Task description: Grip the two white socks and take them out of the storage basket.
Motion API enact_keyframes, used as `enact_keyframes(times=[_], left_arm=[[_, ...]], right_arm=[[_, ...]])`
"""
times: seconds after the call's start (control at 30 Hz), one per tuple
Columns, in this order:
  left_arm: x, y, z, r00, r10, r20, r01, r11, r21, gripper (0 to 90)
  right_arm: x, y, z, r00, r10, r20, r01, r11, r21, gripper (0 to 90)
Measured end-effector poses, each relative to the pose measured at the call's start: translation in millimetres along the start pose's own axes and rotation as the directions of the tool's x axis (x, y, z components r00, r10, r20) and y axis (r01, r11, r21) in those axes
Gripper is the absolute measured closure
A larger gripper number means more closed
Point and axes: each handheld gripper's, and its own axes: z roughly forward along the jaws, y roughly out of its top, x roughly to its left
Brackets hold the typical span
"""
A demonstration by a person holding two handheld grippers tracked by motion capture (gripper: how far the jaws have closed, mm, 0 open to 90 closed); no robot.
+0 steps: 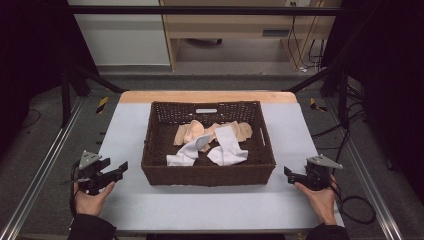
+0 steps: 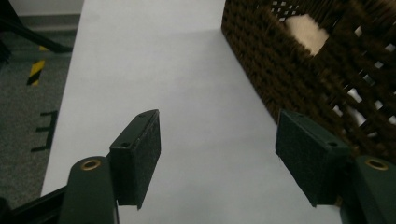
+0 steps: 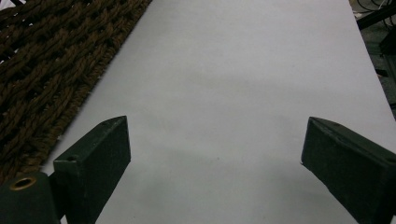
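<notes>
Nearest the person, two hands came in from the bottom of the high view, each holding a tool low over the pale surface point(image 1: 210, 210). The left tool point(image 1: 121, 167) sat just off the near left corner of the basket point(image 1: 207, 174), its jaws spread apart with nothing between them; the left gripper view showed bare surface in the gap and the woven basket wall point(image 2: 280, 70) close beside the right-hand jaw. The right tool point(image 1: 288, 174) rested near the basket's near right corner, apart from it, and its jaws also stood wide open and empty, with plain surface between them in the right gripper view and the brown weave point(image 3: 51, 70) running along the left edge.

Between the two tools stood the dark brown wicker basket, set square in the middle of the surface. Inside it lay a loose heap of socks: a white sock point(image 1: 188, 151) toward the near left, another white sock point(image 1: 227, 146) beside it to the right, and peach-coloured socks point(image 1: 192, 131) behind them toward the far wall.

Beyond the surface's far wooden edge point(image 1: 207, 96) lay grey floor point(image 1: 220, 79), a light wooden cabinet point(image 1: 235, 22) and some cables point(image 1: 302, 45) at the right.
</notes>
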Motion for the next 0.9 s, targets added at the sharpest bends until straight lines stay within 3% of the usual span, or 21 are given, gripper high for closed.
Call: enact_keyframes(times=[0.13,0.3,0.57,0.9], left_arm=[[-9.0,11.4,-9.3,0.9999,0.011,0.004,-0.011,0.9984,-0.056,31.9],[-13.8,20.3,-16.4,0.9997,0.004,0.024,-0.002,0.9967,-0.081,33.0],[-22.2,40.0,-27.5,0.9991,0.008,0.041,-0.003,0.9925,-0.122,34.1],[-41.9,63.4,-23.6,0.9955,0.076,0.058,-0.066,0.9867,-0.148,36.0]], right_arm=[[0.8,1.0,-1.2,1.0000,0.002,0.005,-0.002,1.000,-0.002,9.0],[2.4,1.6,-0.8,1.0000,-0.003,0.003,0.003,1.000,-0.001,9.3],[6.7,-0.9,3.2,0.9998,-0.019,0.008,0.019,0.999,0.044,9.5],[5.6,-0.8,1.9,0.9997,-0.014,0.022,0.013,0.999,0.041,9.5]])
